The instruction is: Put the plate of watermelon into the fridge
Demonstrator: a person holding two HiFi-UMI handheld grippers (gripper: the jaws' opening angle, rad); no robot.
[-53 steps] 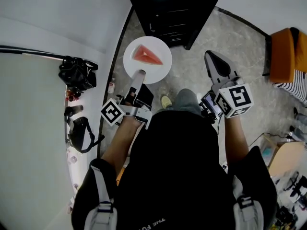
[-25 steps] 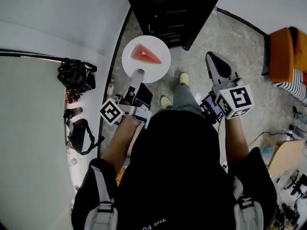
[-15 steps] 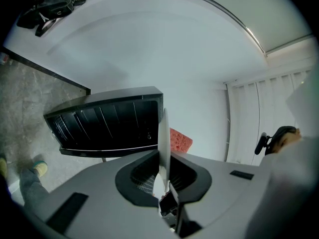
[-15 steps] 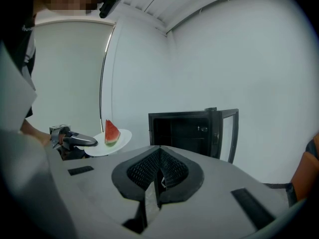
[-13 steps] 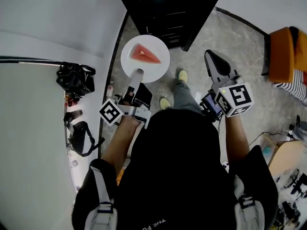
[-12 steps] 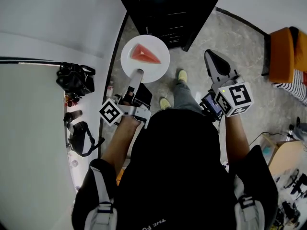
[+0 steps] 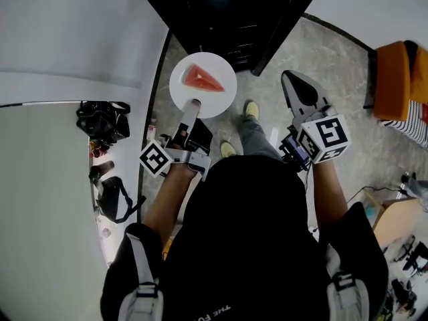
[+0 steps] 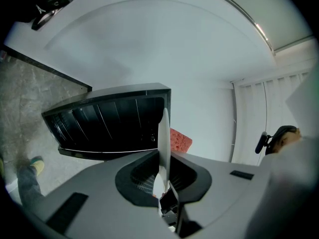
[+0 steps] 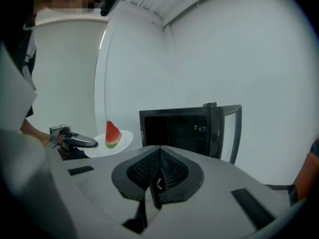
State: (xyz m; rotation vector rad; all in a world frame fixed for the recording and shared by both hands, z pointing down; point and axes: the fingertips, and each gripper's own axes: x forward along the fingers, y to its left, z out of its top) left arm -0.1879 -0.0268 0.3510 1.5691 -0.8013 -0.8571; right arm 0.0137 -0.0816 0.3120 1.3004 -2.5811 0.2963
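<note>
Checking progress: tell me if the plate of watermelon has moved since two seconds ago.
Yes. The plate has come closer to the black fridge; carried by the left claw, its rim now nearly meets the fridge's front.

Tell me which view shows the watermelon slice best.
The head view: the whole watermelon slice shows from above on the plate. The right gripper view shows it small, side-on; the left gripper view, only a red corner behind the plate.

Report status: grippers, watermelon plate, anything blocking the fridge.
Left gripper jaws shut on plate rim. Right gripper shut, empty. Watermelon slice on plate, not yet in fridge. Fridge open ahead, nothing seen in the way.
</note>
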